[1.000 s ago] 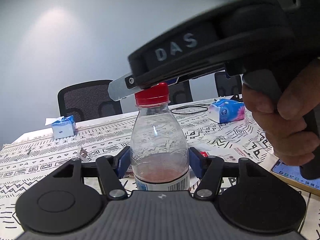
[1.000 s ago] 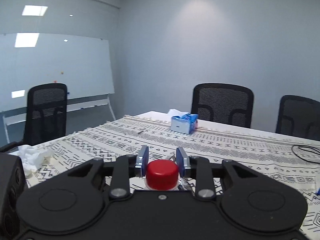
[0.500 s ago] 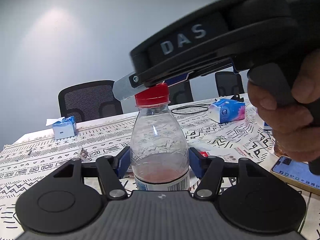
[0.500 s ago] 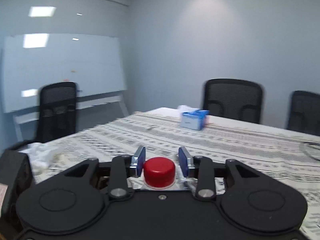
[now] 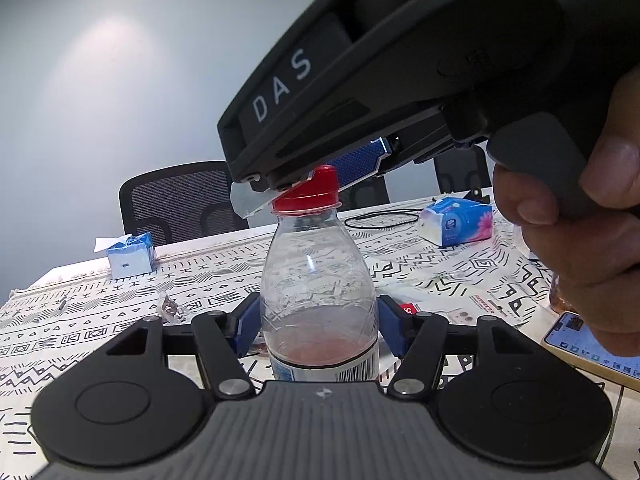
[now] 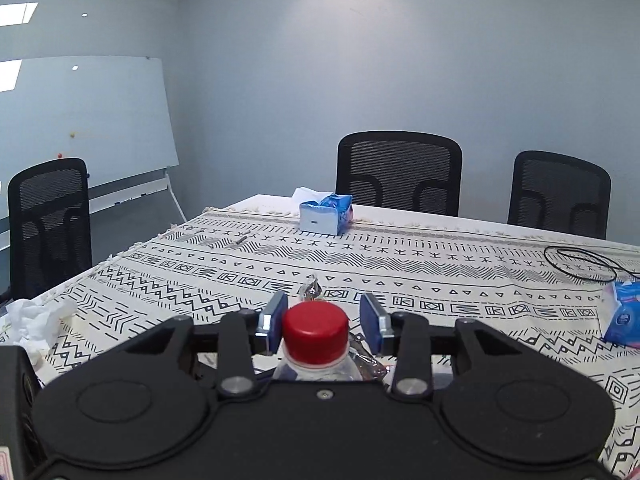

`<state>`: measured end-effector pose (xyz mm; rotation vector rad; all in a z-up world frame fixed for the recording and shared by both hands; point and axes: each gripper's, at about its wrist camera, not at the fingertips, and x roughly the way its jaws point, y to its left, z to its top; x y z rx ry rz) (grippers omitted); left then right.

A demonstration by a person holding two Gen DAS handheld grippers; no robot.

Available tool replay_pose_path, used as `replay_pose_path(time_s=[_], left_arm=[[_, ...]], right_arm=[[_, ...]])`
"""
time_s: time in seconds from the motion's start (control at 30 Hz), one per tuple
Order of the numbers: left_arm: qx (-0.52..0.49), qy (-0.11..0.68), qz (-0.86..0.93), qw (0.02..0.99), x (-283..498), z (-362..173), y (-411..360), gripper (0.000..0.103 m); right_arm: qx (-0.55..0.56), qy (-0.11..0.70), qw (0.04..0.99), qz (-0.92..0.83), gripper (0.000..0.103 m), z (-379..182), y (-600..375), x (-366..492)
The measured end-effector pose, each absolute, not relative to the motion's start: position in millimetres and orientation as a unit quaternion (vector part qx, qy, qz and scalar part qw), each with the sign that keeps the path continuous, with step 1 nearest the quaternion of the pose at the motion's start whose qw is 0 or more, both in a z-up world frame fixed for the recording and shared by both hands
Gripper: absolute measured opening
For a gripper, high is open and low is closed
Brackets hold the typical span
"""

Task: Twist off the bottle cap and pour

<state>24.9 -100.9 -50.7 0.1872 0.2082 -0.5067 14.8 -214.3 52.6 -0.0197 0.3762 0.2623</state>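
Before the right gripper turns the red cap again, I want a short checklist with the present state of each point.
1. Left gripper clamps the clear plastic bottle: ok, both pads press its sides.
2. Bottle upright on the patterned tablecloth: ok.
3. Red screw cap still on the neck: ok.
4. Right gripper grips the cap: not ok, its jaws have opened; a gap shows on the right side.
5. Cap centred between the pads: not ok, it sits toward the left pad.
6. Cap already loosened: cannot tell.
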Motion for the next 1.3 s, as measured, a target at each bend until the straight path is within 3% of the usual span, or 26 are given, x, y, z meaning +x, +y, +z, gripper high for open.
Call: replay_pose_path(time_s=[1.3], left_arm=[[0.099, 0.098, -0.235, 0.962, 22.2, -51.1, -103.7, 0.059]], right_arm=[[0.024, 0.185, 0.976, 0.111, 0.042, 47.0, -210.9, 13.6]])
